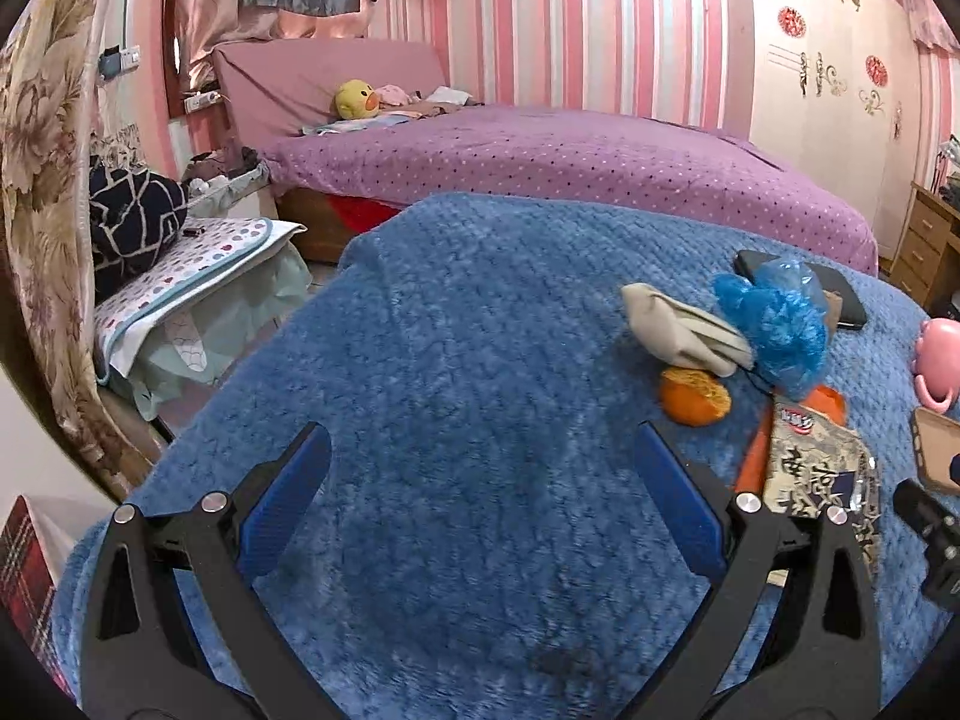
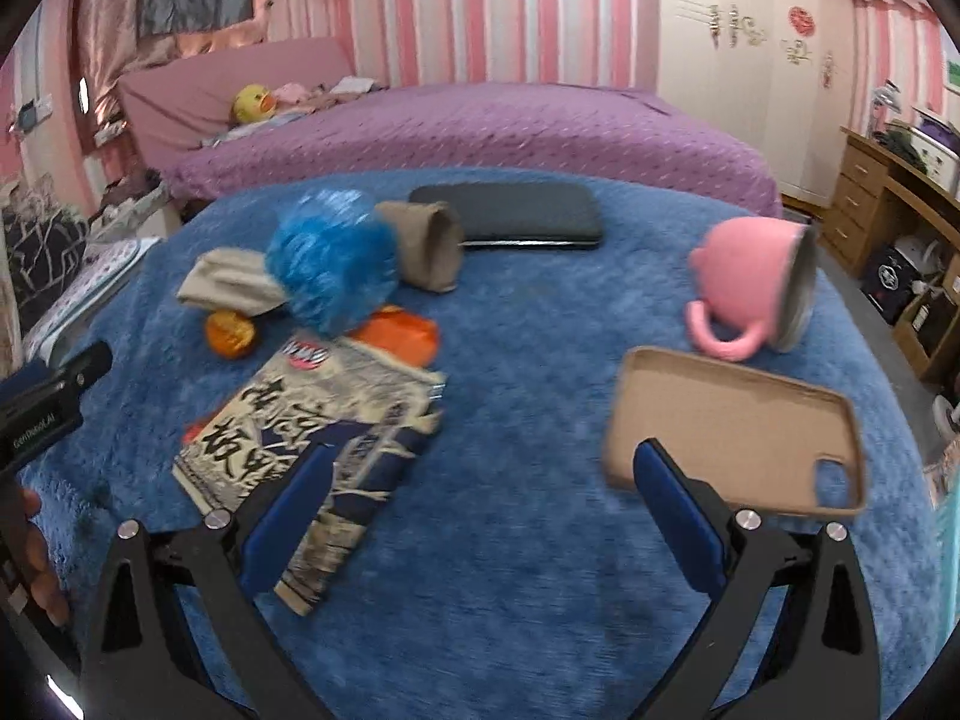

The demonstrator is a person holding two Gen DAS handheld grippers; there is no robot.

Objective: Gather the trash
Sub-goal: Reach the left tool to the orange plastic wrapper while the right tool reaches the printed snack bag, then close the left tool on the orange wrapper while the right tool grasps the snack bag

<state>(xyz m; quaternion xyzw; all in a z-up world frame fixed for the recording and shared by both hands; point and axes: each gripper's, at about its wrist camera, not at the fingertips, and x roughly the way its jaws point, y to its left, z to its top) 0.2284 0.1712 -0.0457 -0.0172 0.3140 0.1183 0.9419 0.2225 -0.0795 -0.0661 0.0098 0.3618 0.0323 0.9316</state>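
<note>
Right wrist view shows the trash bunched at the left of the blue fleece blanket (image 2: pixel 540 360): a printed snack wrapper (image 2: pixel 312 438) lies flat with an orange peel (image 2: pixel 402 330) touching its far edge, a half orange (image 2: pixel 229 333) just to its left, and a crumpled blue plastic bag (image 2: pixel 330 264) heaped behind, flanked by a beige crumpled piece (image 2: pixel 225 285) and a brown paper cup (image 2: pixel 429 246) on its side. The right gripper (image 2: pixel 486 498) hangs above the blanket with its jaws spread wide and nothing between them; its left finger overlaps the wrapper's near corner in the picture, which suggests the wrapper is the first target, being nearest and flattest. Things that look worth keeping sit apart to the right: a pink mug (image 2: pixel 750 288) tipped over, an empty tan phone case (image 2: pixel 738 426) and a dark phone (image 2: pixel 516 216) at the back, so they are probably meant to stay. In the left wrist view the left gripper (image 1: pixel 480 480) is likewise wide open and empty over bare fleece, well left of the pile, perhaps waiting in support. No bin shows in either view.
</note>
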